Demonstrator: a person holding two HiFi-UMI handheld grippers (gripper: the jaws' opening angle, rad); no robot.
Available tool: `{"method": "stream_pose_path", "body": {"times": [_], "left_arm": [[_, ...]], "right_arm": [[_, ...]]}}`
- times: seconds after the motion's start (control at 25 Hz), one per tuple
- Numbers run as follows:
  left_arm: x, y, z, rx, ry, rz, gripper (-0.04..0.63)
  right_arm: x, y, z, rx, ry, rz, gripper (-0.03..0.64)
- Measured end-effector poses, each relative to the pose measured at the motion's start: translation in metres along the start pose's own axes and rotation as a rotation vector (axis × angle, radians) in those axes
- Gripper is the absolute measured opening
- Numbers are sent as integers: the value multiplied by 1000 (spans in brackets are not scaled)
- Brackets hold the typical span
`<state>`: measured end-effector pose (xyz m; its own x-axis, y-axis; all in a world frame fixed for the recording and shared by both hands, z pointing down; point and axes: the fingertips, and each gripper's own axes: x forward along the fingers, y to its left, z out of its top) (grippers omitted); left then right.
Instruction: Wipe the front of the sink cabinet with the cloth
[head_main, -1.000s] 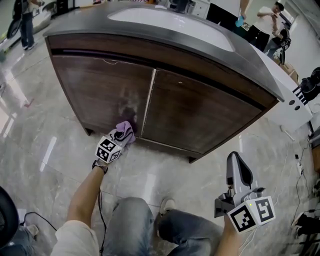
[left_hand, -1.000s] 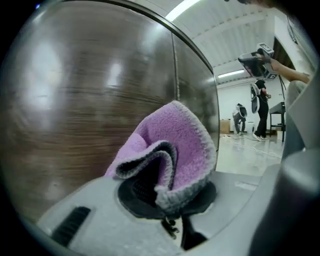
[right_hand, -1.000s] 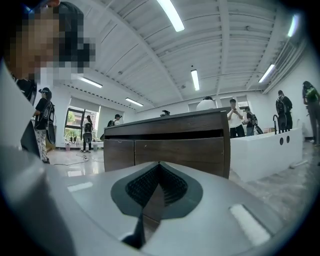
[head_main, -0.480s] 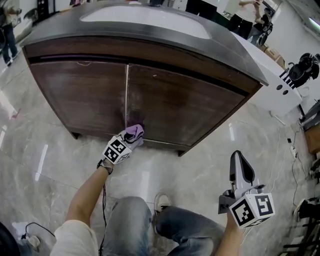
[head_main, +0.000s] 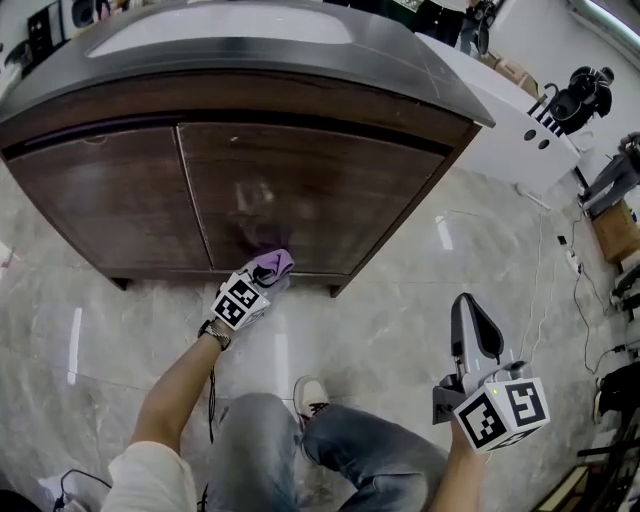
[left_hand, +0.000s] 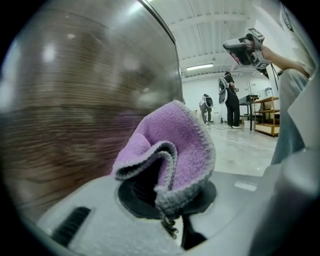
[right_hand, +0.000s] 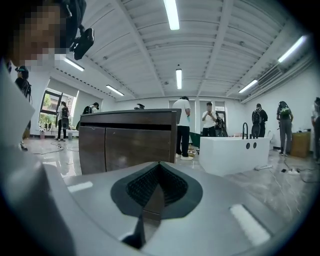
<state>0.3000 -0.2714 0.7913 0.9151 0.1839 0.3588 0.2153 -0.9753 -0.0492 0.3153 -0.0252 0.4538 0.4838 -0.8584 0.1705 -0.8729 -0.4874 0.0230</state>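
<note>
**Left hand-held gripper** (left_hand: 163, 200): jaws closed on the cloth (left_hand: 175, 145). A purple fold with a grey hem stands up out of the jaws. The rest of the cloth bunches ahead of them.

**Cloth position:** in the head view the cloth sits at the gripper's tip, at the bottom edge of the right door (head_main: 330, 190) of the cabinet (head_main: 100, 200). It is just to the right of the seam between the two doors. In the left gripper view the wood grain fills the frame directly ahead and to the left of the cloth. The cloth is against the door or just off it; contact cannot be confirmed.

**Door surface:** a pale blotch (head_main: 255, 195) shows on the right door, beyond the gripper's tip and above the cloth.

**Right hand-held gripper** (right_hand: 152, 185): jaws together, nothing between them. It is held low at the person's right, well apart from the cabinet and the cloth, with its tip towards the cabinet. The cabinet front stands some way ahead of it. A white tub (right_hand: 235, 150) with a black tap lies ahead and to its right.

**Surroundings:** the sink (head_main: 230, 25) is set in the dark top above the doors, far beyond the left gripper. A forearm (head_main: 180, 380) runs back from the left gripper over the marble floor (head_main: 400, 300). A shoe (head_main: 312, 395) rests on the floor between the two grippers.
</note>
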Motion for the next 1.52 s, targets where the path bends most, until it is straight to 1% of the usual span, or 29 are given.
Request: {"method": "stream_pose_path", "body": {"times": [0.16, 0.28, 0.44, 0.56, 0.68, 0.8, 0.92, 1.08, 1.24, 1.36, 1.52], "left_arm": [[32, -22, 8, 12, 10, -51, 54], [62, -46, 19, 40, 24, -102, 54], [100, -76, 40, 88, 19, -168, 54], [124, -94, 53, 120, 12, -205, 54], [147, -112, 60, 149, 17, -240, 54], [164, -125, 65, 134, 16, -258, 54], [177, -140, 75, 145, 8, -278, 54], [185, -170, 88, 175, -12, -338, 54], [178, -186, 113, 207, -50, -371, 52], [164, -192, 134, 214, -87, -377, 52], [133, -189, 160, 210, -126, -367, 52]], "right_arm": [[-5, -10, -7, -19, 21, -17, 8], [-12, -24, -13, -9, 32, -49, 8], [-20, -37, -21, -13, 52, -84, 8], [-32, -52, -26, -25, 65, -131, 8], [-48, -68, -34, -5, 75, -180, 8], [-61, -79, -39, 8, 77, -218, 8], [-72, -87, -39, 15, 66, -243, 8], [-83, -91, -39, 15, 62, -269, 8], [-84, -91, -39, 15, 56, -275, 8], [-80, -89, -38, 13, 53, -269, 8], [-76, -85, -38, -11, 66, -273, 8]]}}
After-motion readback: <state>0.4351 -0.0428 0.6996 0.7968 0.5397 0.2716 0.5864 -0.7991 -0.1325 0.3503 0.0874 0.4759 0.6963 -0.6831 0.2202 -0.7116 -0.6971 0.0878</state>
